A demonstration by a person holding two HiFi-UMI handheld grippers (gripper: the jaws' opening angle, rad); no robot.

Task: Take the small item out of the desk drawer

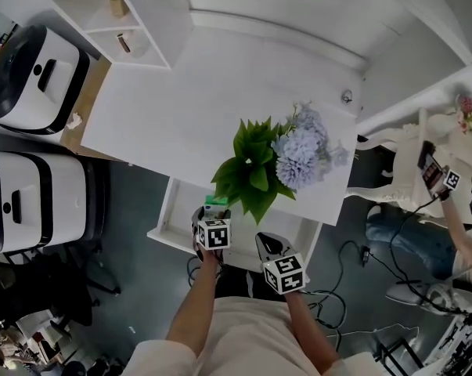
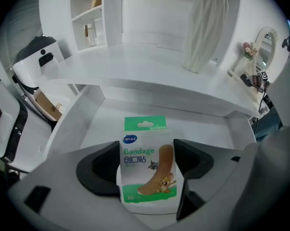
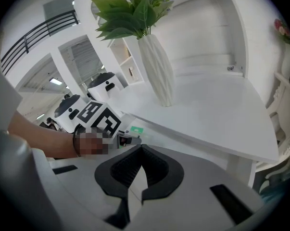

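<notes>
The desk drawer (image 1: 167,210) stands pulled open under the white desk (image 1: 181,100). My left gripper (image 1: 213,219) is over the drawer, shut on a small bandage packet (image 1: 216,203) with a green top. In the left gripper view the packet (image 2: 147,129) stands upright between the two black pads of the left gripper (image 2: 147,160), above the bare drawer floor (image 2: 197,124). My right gripper (image 1: 268,247) hangs just right of it near the drawer's front. In the right gripper view the right gripper (image 3: 140,150) has its jaws closed together on nothing, and the packet (image 3: 136,129) shows beyond.
A white vase (image 3: 159,66) of leaves and blue flowers (image 1: 279,159) stands on the desk near its front edge. A shelf unit (image 1: 118,14) sits at the back left. White machines (image 1: 32,77) and a black chair (image 1: 40,288) stand at the left; a person (image 1: 455,225) sits at the right.
</notes>
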